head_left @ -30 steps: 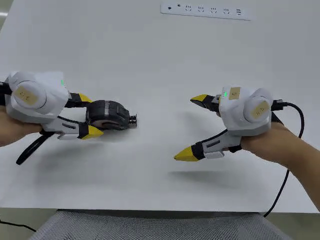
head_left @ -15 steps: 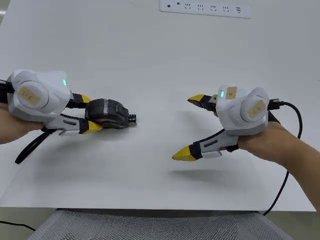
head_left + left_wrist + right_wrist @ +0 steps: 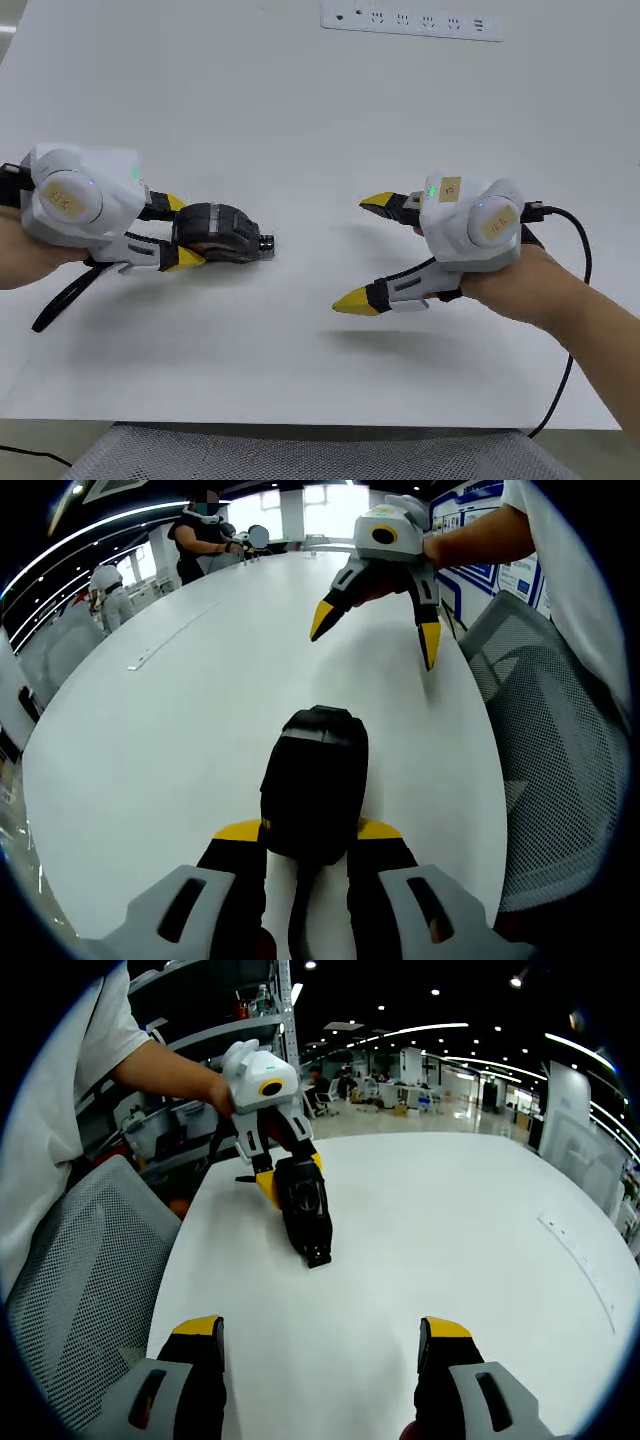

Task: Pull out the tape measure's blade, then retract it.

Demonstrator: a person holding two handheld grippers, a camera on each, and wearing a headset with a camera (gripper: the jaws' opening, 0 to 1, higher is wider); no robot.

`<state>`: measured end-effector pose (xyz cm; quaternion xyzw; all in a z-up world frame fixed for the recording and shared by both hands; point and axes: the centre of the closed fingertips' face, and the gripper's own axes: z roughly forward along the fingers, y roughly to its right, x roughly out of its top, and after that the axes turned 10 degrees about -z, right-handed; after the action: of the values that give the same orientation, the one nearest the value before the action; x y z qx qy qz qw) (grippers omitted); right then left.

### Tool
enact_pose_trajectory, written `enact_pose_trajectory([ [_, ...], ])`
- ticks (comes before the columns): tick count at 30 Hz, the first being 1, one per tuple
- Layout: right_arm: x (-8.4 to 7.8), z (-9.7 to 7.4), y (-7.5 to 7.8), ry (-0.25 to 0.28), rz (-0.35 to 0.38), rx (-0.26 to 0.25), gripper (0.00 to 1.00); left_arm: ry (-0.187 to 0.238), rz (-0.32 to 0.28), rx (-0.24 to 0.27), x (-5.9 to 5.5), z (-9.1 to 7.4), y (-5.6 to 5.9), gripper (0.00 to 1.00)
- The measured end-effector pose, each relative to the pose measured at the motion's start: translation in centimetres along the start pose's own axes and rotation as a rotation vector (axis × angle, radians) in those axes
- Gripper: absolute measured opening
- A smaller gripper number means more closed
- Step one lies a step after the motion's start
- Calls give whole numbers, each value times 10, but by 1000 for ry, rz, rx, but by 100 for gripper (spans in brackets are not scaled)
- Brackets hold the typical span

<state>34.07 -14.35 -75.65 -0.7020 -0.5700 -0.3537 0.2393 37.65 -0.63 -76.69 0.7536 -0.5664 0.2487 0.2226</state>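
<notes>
A black tape measure (image 3: pixel 220 232) lies on the white table (image 3: pixel 300 120) at the left, its blade tip (image 3: pixel 266 241) pointing right. My left gripper (image 3: pixel 178 230) is shut on the tape measure's body (image 3: pixel 315 780), yellow-tipped fingers (image 3: pixel 238 831) on either side. My right gripper (image 3: pixel 367 252) stands open to the right, apart from the tape measure (image 3: pixel 303 1203), with nothing between its fingers (image 3: pixel 198 1326). From the left gripper view, the right gripper (image 3: pixel 375 595) hangs over the far table, jaws spread.
A white power strip (image 3: pixel 410 19) lies at the table's far edge. A black cable (image 3: pixel 575 330) trails from the right gripper off the front edge. A grey mesh chair (image 3: pixel 300 455) sits below the near edge. Bare table lies between the grippers.
My right gripper has drifted left toward the tape measure, still open. The left gripper and tape measure have stayed nearly in place.
</notes>
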Motion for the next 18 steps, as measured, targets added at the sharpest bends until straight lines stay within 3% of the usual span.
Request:
enact_pose_trajectory([
  [5,6,12,7,23,7,1,74,-5,10,-7,0,0,0,25],
  [18,18,43,5,52,-5,39,61,-9,-3,-24,0,1,-1,26],
])
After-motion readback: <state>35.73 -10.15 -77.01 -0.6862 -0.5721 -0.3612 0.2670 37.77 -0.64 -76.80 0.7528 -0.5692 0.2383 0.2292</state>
